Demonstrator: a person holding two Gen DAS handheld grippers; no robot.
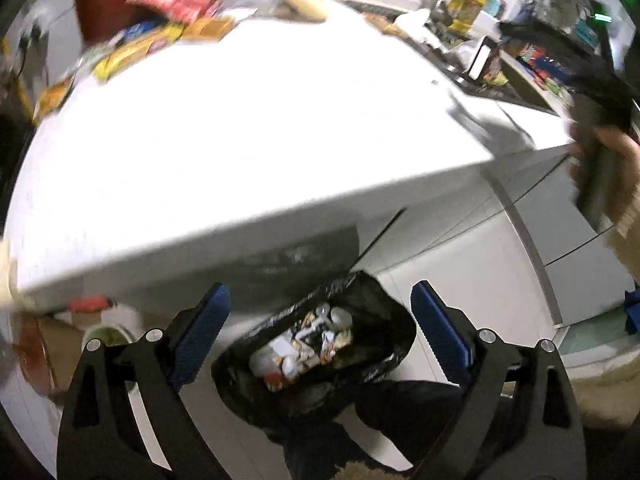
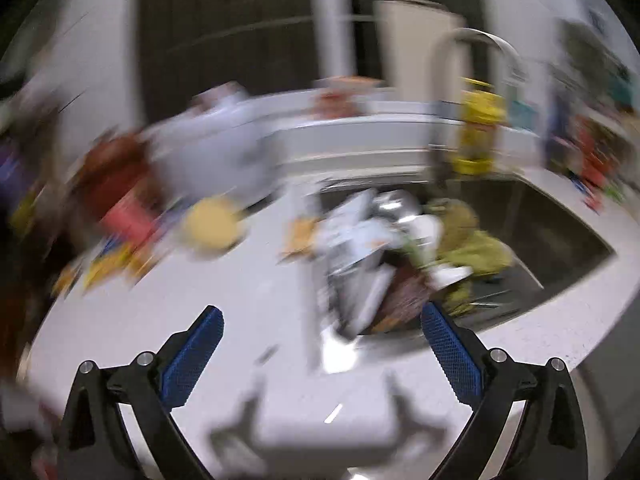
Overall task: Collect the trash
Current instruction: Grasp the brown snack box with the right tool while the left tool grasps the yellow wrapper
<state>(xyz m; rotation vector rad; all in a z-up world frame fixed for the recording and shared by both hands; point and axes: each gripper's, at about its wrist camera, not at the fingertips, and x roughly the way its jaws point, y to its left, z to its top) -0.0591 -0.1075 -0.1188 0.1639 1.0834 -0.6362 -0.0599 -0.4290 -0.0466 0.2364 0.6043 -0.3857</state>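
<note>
My left gripper [image 1: 320, 312] is open and empty, held above a bin lined with a black bag [image 1: 320, 344] on the floor below the counter edge. The bag holds several wrappers and white scraps. Red and yellow snack wrappers [image 1: 160, 16] lie at the far left of the white counter [image 1: 260, 140]. My right gripper [image 2: 322, 340] is open and empty over the counter [image 2: 224, 320], facing a sink [image 2: 540, 232] that holds packaging, a white cup and olive-green rubbish [image 2: 472, 240]. The right wrist view is blurred. A round yellow item [image 2: 212, 224] and red wrappers [image 2: 124, 212] lie to the left.
A yellow bottle [image 2: 480, 136] stands by the curved tap [image 2: 472, 44] behind the sink. White cabinet fronts [image 1: 480, 264] run under the counter. The person's other hand and gripper [image 1: 600, 148] show at the right edge of the left wrist view. A round tub [image 1: 108, 334] sits on the floor at left.
</note>
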